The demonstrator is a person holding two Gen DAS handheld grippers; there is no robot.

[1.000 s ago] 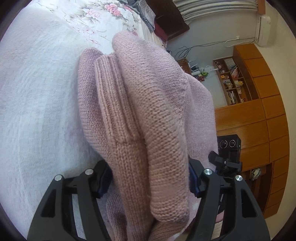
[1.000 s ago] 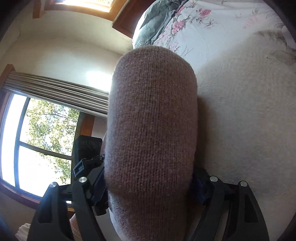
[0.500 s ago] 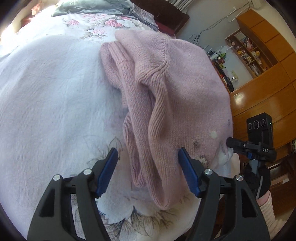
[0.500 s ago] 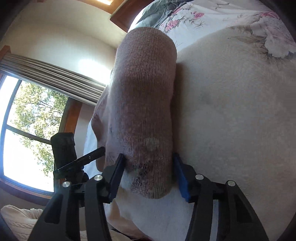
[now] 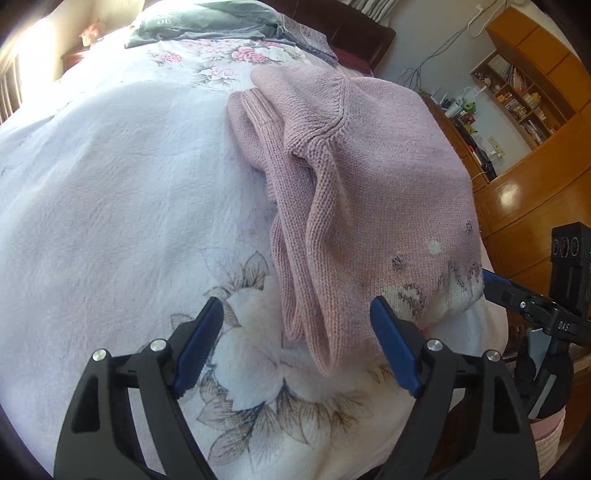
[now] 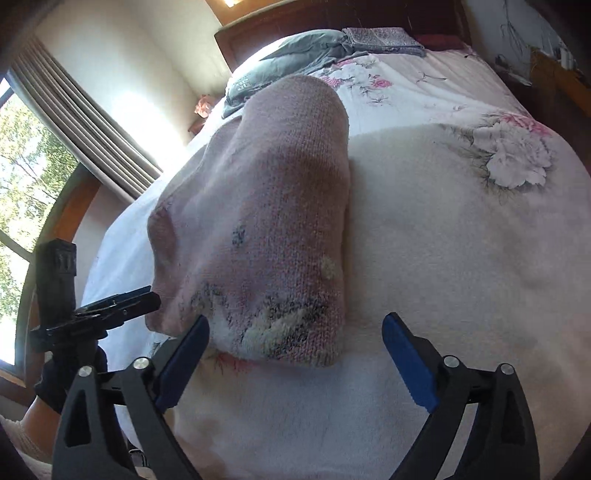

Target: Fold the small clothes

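Note:
A small pink knitted sweater [image 5: 369, 177] lies folded on the white floral bedspread [image 5: 110, 192], its patterned hem toward me. My left gripper [image 5: 301, 347] is open just short of the sweater's near left edge, touching nothing. In the right wrist view the same sweater [image 6: 266, 221] lies in a folded bundle on the bedspread [image 6: 443, 240]. My right gripper [image 6: 295, 363] stands open just before its hem, with nothing between its blue pads [image 6: 408, 363]. The other gripper [image 6: 114, 306] shows at the left of that view.
A grey folded garment [image 5: 207, 22] and a grey patterned cloth [image 6: 380, 37] lie near the dark headboard [image 6: 332, 22]. Wooden cabinets and shelves [image 5: 532, 110] stand right of the bed. A window with curtains [image 6: 74, 122] is on the other side.
Both grippers let go of the pink sweater and opened. They drew back toward me, and the sweater now rests folded on the bed.

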